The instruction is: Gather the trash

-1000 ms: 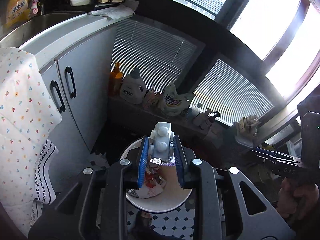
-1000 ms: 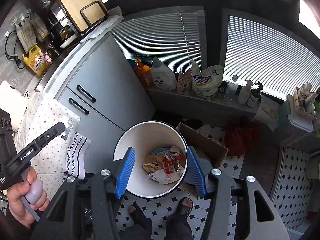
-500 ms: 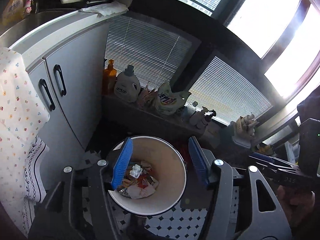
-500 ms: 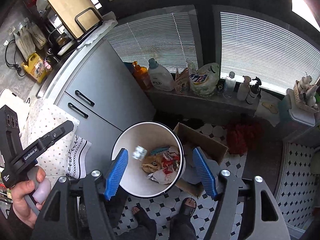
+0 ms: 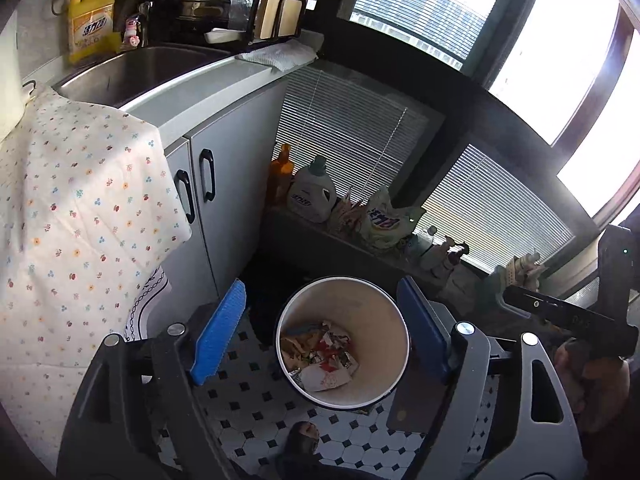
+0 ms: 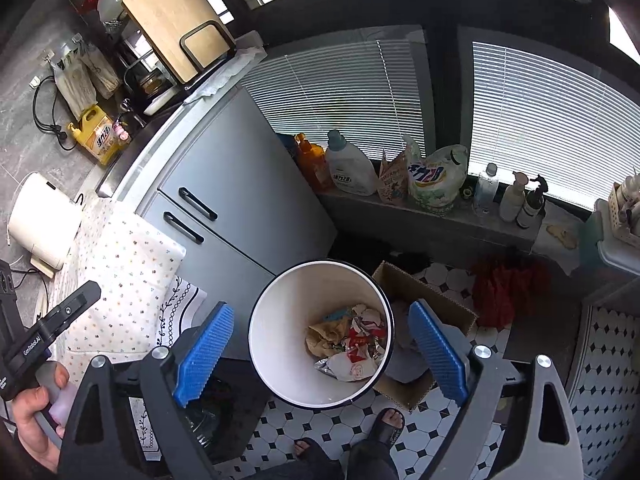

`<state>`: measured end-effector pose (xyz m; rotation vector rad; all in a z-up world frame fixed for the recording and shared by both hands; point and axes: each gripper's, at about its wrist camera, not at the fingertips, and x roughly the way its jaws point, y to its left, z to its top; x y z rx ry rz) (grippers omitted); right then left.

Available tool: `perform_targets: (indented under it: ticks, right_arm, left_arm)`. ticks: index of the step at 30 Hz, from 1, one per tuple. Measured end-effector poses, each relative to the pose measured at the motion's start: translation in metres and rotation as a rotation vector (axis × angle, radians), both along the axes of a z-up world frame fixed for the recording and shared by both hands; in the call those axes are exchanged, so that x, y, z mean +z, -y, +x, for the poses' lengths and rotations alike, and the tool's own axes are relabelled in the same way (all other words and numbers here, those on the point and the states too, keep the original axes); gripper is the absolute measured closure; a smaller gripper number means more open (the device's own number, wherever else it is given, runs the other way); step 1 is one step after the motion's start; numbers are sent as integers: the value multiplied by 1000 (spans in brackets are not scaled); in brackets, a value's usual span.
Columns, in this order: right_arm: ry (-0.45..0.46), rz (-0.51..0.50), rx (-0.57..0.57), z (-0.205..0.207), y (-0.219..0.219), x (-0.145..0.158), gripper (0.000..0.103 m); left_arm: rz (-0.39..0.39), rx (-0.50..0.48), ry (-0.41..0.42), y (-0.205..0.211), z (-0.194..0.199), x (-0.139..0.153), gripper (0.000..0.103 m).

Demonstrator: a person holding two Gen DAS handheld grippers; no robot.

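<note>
Far left: floral cloth [image 5: 80,208] draped over counter edge beside sink [image 5: 132,68], likely a cover, not trash. Grey cabinet doors [image 5: 224,184] just right of it. Left gripper [image 5: 320,332] hovering above white trash bin [image 5: 392,320], pointed down into it; blue pads [image 5: 220,332] wide apart and jaws opening, nothing between them, only the bin seen through the gap. Bin upright on tiled floor [image 5: 260,400], mouth open upward for easy drops; crumpled wrappers and paper [image 5: 320,352] heaped at bin bottom, so collected trash sits inside already. Cardboard box [image 6: 424,296] touching bin on its right, open-topped, seemingly a second holder for waste. Window ledge behind: orange bottle [image 6: 312,160], white detergent jug [image 6: 350,168], refill pouch [image 6: 434,180], small bottles further right, stored stock, not part of task. Right gripper [image 6: 320,352] also above bin [image 6: 280,320], aimed downward, pads spread wide and jaws opening, empty, no item pinched. Sandalled foot [image 6: 388,424] planted just below bin, person standing over it for a straight drop. Judgement: drop step done for both hands, next likely a reach away for more litter; none visible on floor in these views.
</note>
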<state>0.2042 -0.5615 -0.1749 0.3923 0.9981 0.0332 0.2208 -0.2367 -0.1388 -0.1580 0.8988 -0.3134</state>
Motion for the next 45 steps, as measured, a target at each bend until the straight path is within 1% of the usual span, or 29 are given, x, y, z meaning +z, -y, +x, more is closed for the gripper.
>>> perform_targets:
  ticks: [6, 7, 8, 11, 13, 17, 21, 27, 29, 35, 40, 45]
  right_arm:
    - [49, -15, -18, -6, -15, 25, 10]
    - [55, -21, -20, -7, -19, 30, 10]
    - [59, -27, -22, -10, -24, 35, 9]
    - [75, -28, -21, -17, -39, 51, 8]
    - [89, -33, -13, -23, -52, 62, 8]
    - [106, -44, 5, -36, -80, 85, 8]
    - [140, -44, 34, -53, -107, 109, 8]
    - [168, -29, 106, -78, -143, 141, 8]
    - [183, -28, 122, -88, -154, 153, 8]
    - [243, -70, 153, -120, -175, 188, 8]
    - [293, -77, 189, -149, -187, 212, 8]
    - [316, -82, 212, -175, -195, 223, 8]
  left_arm:
    - [-9, 48, 48, -35, -16, 23, 18]
    - [-8, 54, 58, -39, -19, 28, 15]
    - [-1, 61, 71, -45, -22, 33, 12]
    - [37, 83, 102, -61, -32, 49, 8]
    - [46, 100, 113, -74, -40, 59, 8]
    - [38, 119, 130, -99, -60, 79, 7]
    - [51, 130, 174, -119, -85, 99, 7]
    - [17, 167, 198, -148, -117, 126, 7]
    - [22, 180, 215, -156, -130, 137, 7]
    - [30, 212, 259, -180, -170, 162, 7]
    - [33, 216, 312, -194, -204, 180, 6]
    - [44, 233, 350, -202, -235, 190, 6]
